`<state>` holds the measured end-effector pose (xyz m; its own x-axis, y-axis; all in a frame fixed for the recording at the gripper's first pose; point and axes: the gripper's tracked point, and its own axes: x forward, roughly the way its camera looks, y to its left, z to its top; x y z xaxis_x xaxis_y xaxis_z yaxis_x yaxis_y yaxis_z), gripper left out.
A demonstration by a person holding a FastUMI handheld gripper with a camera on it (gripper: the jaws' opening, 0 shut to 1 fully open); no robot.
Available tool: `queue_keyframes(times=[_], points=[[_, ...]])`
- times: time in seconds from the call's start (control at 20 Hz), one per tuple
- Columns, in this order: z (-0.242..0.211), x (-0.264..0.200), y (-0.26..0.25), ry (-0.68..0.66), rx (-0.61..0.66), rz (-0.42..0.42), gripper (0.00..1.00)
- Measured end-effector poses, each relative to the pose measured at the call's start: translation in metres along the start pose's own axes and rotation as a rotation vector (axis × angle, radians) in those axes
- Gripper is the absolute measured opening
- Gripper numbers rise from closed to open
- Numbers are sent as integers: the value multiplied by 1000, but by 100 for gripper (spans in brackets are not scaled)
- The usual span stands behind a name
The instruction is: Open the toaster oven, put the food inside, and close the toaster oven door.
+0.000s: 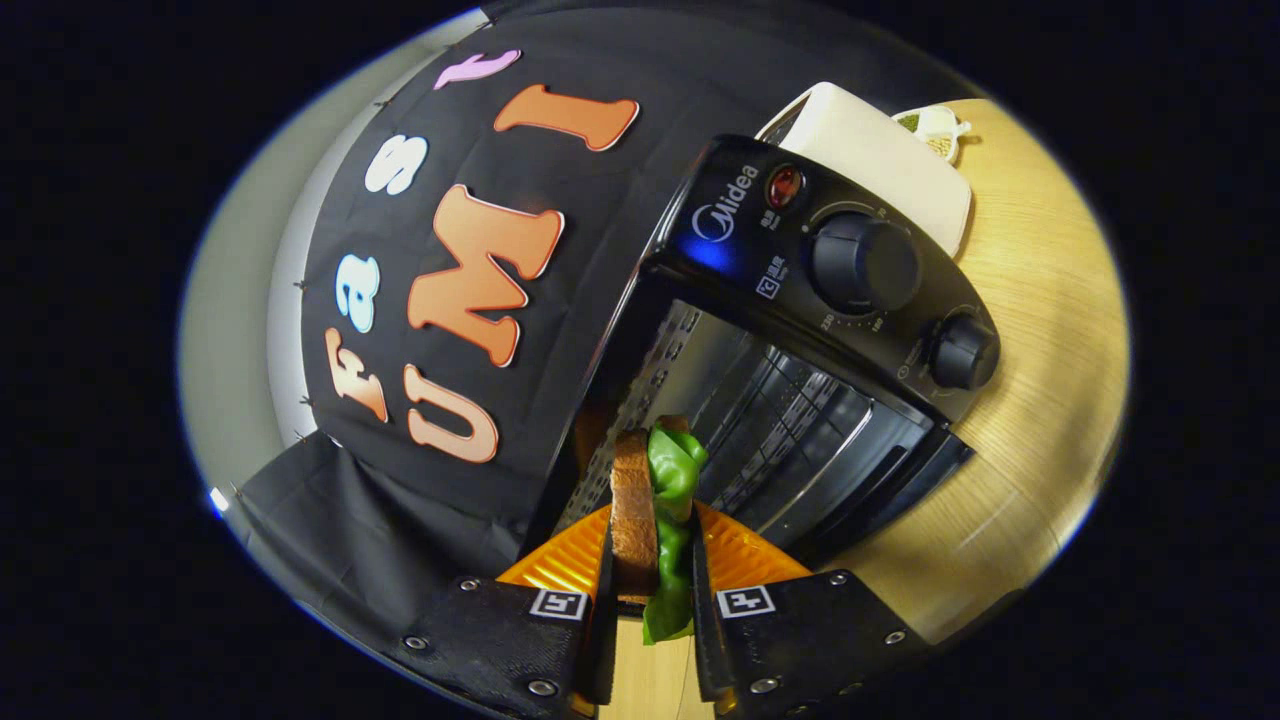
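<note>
The gripper (652, 560) has its 2 fingers clamped on a sandwich (650, 520), a bread slice with green lettuce, standing on edge between them. Just beyond the fingertips gapes the open cavity of the black toaster oven (800, 330), on a wooden table (1040, 330).

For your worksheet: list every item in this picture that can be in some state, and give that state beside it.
Toaster oven: door open, cavity showing, wire rack inside bare.
Sandwich: bread and green leaf, held on edge between the fingers, just before the oven's opening.
Gripper: shut on the sandwich.
Small dish: beyond the oven, holding something greenish.
</note>
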<state>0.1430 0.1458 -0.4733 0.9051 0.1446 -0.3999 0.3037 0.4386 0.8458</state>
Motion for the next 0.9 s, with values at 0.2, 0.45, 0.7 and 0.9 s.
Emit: queue_keyframes(times=[0.2, 0.45, 0.7, 0.9], points=[[6, 20, -7, -65, -20, -31, 33], [7, 30, -13, -125, -89, -76, 33], [9, 20, -23, -160, -337, -182, 39], [13, 18, -23, -154, -568, -248, 56]])
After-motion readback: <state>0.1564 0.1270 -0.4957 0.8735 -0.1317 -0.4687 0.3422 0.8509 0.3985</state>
